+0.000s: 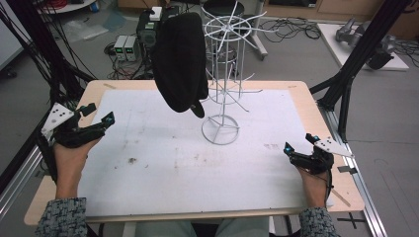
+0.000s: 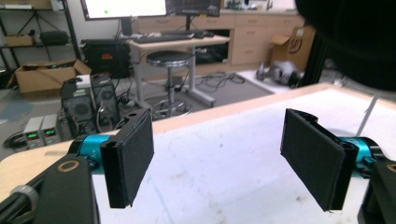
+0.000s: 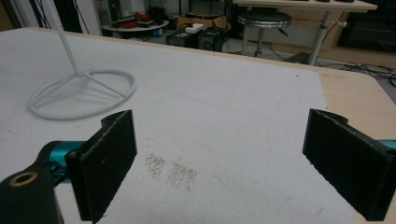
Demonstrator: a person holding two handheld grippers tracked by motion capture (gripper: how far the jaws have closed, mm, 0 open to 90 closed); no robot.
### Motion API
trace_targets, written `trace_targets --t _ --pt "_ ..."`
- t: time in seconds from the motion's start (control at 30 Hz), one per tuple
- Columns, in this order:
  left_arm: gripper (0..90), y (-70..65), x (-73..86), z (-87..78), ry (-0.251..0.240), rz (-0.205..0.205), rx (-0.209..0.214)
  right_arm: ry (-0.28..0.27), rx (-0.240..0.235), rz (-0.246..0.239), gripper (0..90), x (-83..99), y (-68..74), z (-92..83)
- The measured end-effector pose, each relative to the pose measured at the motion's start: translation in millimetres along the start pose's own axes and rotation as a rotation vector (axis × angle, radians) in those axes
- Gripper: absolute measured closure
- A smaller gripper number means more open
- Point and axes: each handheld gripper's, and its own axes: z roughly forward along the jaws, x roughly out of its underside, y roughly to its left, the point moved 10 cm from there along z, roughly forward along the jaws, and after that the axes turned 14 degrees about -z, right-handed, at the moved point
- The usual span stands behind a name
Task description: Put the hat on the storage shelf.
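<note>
A: Your left claw [image 1: 98, 117] sits at the left edge of the table [image 1: 306, 101], jaws apart, nothing between them. Right claw [image 1: 299, 144] is at the right edge, jaws also spread wide, holding nothing.

B: Where's the rack from there?

A: The white wire rack [image 1: 223, 74] stands upright ahead of both claws, well apart from each, nearer the table's far edge. Long axis vertical. Round ring foot on the white mat [image 1: 163, 163], spoked wheel on top, thin arms sticking out sideways. In your right gripper view the ring foot [image 3: 81, 95] is ahead and left of the jaws.

B: And the black thing?

A: A black cloth hat [image 1: 179, 61], soft and matte, hangs off the rack's left side. Long axis runs top to bottom, narrow end pointing down toward the mat. It's ahead and right of your left claw; your left gripper view catches it [image 2: 355, 37] at upper right.

B: Any writing?

A: Nothing readable. The mat has a faint smudge [image 1: 271, 146] just left of your right claw, and a speckled patch [image 3: 170, 171] between the jaws in your right gripper view. Too blurred to tell if it's print.

B: Pads?

A: Flat black rectangles, rough fabric-like face [image 2: 135, 154], on teal metal mounts [image 2: 93, 144]. The table is pale wood, and the mat is scuffed with small dark marks.
</note>
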Motion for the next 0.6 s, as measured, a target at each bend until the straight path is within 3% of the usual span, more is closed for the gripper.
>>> trace_targets --t 0.23,0.6 --pt "26.0 5.6 16.3 4.6 0.043 0.016 -0.025 -0.001 -0.004 -0.004 8.9 -0.2 0.5 0.0" --pt "26.0 6.0 20.2 4.6 0.058 0.013 -0.024 -0.001 -0.007 -0.007 8.9 -0.4 1.6 0.9"
